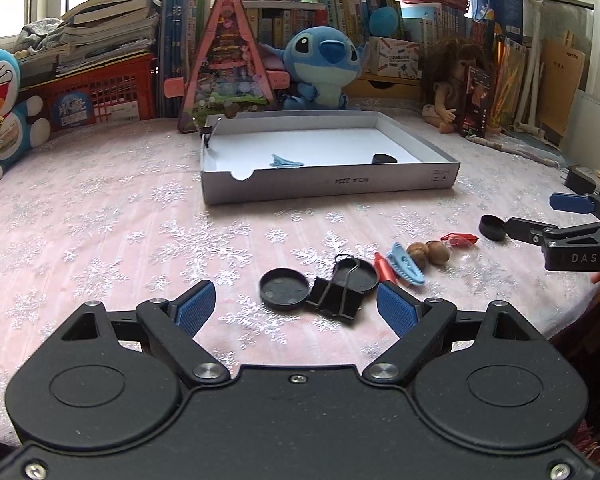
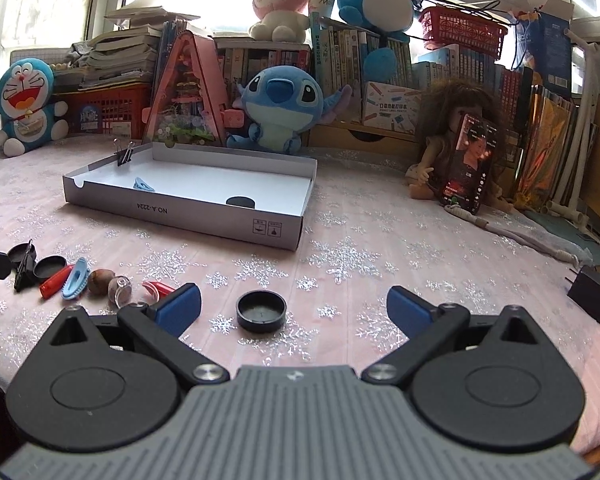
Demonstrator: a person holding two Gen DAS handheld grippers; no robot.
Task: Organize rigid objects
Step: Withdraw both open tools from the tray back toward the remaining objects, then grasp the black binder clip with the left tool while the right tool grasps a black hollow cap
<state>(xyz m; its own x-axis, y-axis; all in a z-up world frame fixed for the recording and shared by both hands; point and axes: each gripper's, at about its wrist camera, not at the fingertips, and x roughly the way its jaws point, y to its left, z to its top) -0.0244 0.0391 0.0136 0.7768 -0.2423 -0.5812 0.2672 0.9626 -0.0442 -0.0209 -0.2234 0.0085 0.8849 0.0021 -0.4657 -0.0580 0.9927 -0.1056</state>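
The black cap (image 1: 384, 158) inside the box (image 1: 328, 184) is partly hidden by the near wall in the left wrist view. The right gripper (image 1: 540, 216) is cut off by that view's right edge. The phone (image 2: 466, 164) hides the doll (image 2: 440, 148) face.

White tray (image 1: 328, 184) on the table, holding a blue clip (image 1: 286, 161), a black cap (image 1: 384, 158) and a binder clip (image 1: 208, 136) on its rim. Loose row nearby: two black lids (image 1: 284, 289), large binder clip (image 1: 334, 300), red tube (image 1: 384, 268), blue clamp (image 1: 406, 266), two nuts (image 1: 428, 254). Separate black cup (image 2: 261, 312), upright.
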